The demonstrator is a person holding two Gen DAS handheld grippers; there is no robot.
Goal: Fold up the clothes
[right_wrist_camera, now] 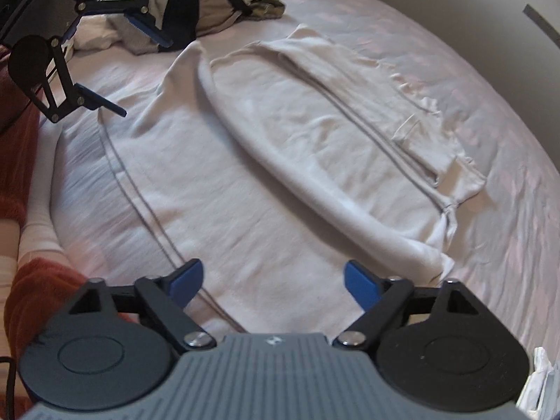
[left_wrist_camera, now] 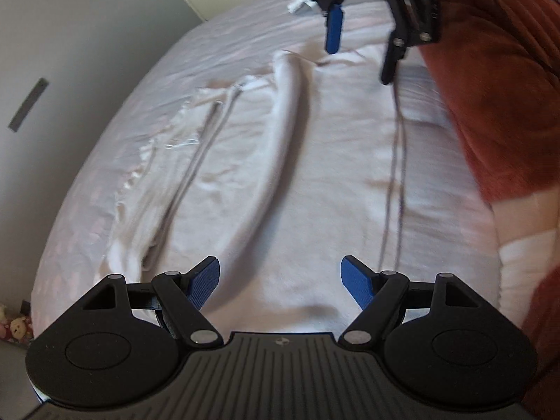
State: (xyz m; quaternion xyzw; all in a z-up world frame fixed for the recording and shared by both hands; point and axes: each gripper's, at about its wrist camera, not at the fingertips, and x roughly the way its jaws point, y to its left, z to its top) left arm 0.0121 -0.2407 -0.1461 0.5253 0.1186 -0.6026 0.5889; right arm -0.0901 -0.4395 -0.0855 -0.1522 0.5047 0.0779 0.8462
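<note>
Both my grippers hang over the bed (left_wrist_camera: 115, 161), tilted down at the cloth. My left gripper (left_wrist_camera: 280, 281) has its blue pads spread wide, nothing between them but pale fabric below. My right gripper (right_wrist_camera: 273, 285) shows the same: pads apart, only cloth beneath, no grip on anything.

The garment (right_wrist_camera: 315, 133) is a cream piece, spread flat on the sheet. Ahead of my right jaws it runs away and to the right, with one side doubled over into a long rounded fold (right_wrist_camera: 280, 161) that curves from the far end down towards my right pad. Beyond that fold lies a seam line and a ragged edge on the far right. A dark stitched line (right_wrist_camera: 140, 192) runs from just past my left pad up and away to the left.

From my left jaws, the same fold (left_wrist_camera: 280, 161) lies straight ahead, rising from between the pads towards the far end. To the left of it sits a flat strap-like strip (left_wrist_camera: 206, 140) and a frayed edge (left_wrist_camera: 140, 171). To the right of my right pad, the stitched line climbs away.

Each gripper sees the other: the right one (left_wrist_camera: 364, 45) is up ahead of my left jaws, above the far end of the garment, open; the left one (right_wrist_camera: 136, 70) is up at far left of my right jaws, open too.

A rust blanket (left_wrist_camera: 497, 87) is bunched beside the garment, right of my left jaws. A heap of other clothes (right_wrist_camera: 217, 3) lies far ahead of my right jaws.
</note>
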